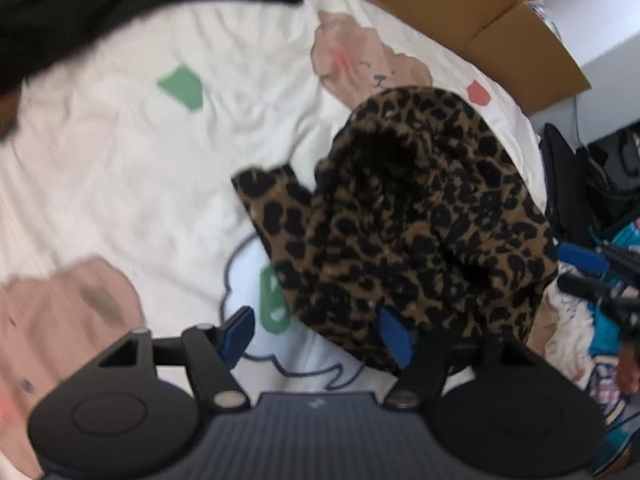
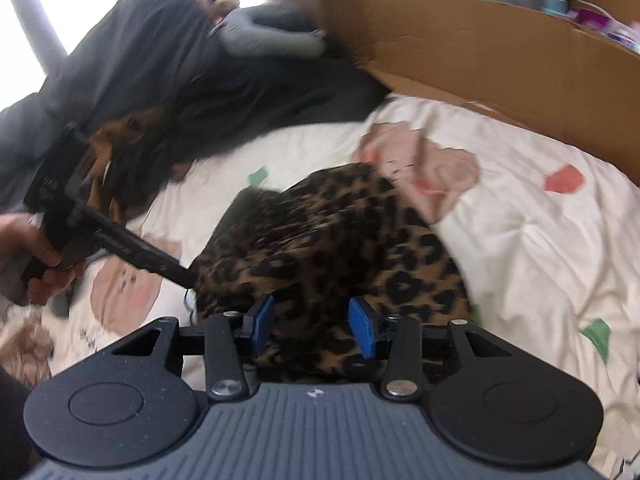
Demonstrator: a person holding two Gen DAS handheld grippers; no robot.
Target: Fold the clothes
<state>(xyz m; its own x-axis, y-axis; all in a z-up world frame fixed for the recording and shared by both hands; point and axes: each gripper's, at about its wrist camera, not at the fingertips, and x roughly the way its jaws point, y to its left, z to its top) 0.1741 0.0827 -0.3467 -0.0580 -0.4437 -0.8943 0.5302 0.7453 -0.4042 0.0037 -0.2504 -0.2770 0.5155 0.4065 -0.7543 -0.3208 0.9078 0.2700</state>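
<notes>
The jaws of the left gripper [image 1: 316, 336] stood wide apart over the bed [image 1: 120, 168], nothing pinched, the leopard-print garment's [image 1: 408, 216] near edge lying heaped just past one blue pad. From the right wrist, the right gripper [image 2: 311, 328] had its jaws parted too, hanging above the same garment without gripping it, the left tool's black arm beside its far edge. I judged the garment still bunched; next, each gripper needed an edge to spread it flat
</notes>
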